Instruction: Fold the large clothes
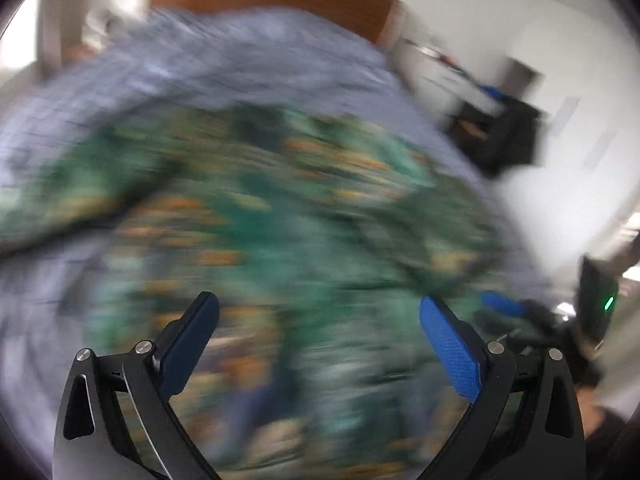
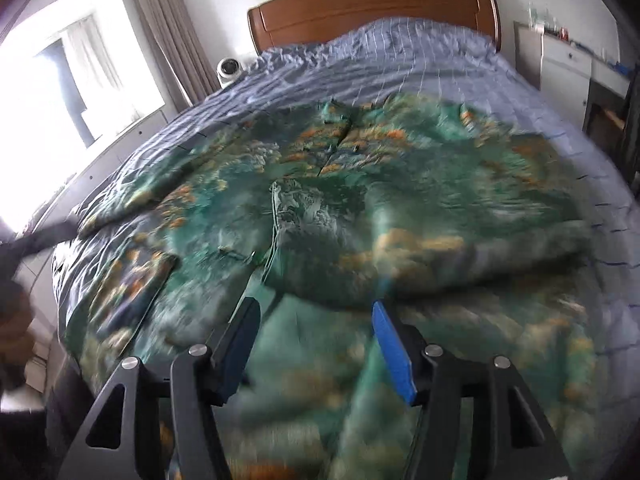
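Lying on the bed point(image 2: 400, 64), a green garment point(image 2: 320, 208) (both grippers' fingers parted, empty).

The garment point(image 2: 328, 208) is green with orange blotches (blurred), the bedcover point(image 2: 400, 56) pale blue with thin white checks, the headboard point(image 2: 372, 4) reddish-brown wood.
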`<state>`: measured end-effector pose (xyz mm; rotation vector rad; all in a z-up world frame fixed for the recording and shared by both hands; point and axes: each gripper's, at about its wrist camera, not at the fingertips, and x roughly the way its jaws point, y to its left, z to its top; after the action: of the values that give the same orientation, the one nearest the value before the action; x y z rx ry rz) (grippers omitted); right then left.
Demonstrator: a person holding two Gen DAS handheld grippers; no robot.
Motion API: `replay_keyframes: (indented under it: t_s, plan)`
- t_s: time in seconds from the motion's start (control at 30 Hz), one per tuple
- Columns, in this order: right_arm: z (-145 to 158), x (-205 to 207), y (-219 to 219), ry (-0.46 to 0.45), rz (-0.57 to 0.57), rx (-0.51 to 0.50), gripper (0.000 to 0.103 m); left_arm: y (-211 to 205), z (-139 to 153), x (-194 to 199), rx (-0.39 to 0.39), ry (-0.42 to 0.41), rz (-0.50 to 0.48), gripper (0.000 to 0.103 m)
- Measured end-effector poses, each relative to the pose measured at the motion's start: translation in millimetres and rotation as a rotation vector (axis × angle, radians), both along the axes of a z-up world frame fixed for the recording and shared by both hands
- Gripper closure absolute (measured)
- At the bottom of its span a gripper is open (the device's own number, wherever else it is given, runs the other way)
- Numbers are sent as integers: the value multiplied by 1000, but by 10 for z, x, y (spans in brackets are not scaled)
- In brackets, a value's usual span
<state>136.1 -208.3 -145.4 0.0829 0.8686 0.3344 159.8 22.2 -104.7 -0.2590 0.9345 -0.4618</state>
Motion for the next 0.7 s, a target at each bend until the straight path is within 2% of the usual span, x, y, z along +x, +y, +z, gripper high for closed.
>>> replay_keyframes:
  t_s: [0.1,0.2,0.27,0.3,0.4,0.47,0.5,0.53,0.57,0.7]
  plan:
    - [228,-327,-198,-55,-21,-14,39,-373,-170,379,-89,96,-106,3]
    - [395,-587,-372,-90,-51,-17,39,-742,-378,771,-77,179,-168,7]
    - [461,-712,-431,-100,-64,-20,38,-917,-527,975,-51,239,-173,19]
    - [489,-791,-470,-103,-73,-13,38,-1004,-607,1052,-42,278,-181,22]
    - [535,-948,-552,-111,-87,1,38,-1148,-738,1144,2,322,-183,33]
    - [535,-1000,-572,-119,-91,-5,38,-1217,-755,1149,58,316,-168,59]
    - [537,-1035,-591,-124,-95,-10,38,-1239,-746,1150,76,309,-159,67]
    - [532,-1061,-609,-126,-101,-16,38,-1250,-727,1159,86,304,-152,84]
    - [527,-1080,-626,-127,-109,-19,38,-1240,-718,1178,82,307,-149,92]
    - [521,-1115,-688,-126,-140,-20,38,-1177,-525,1193,58,286,-174,97]
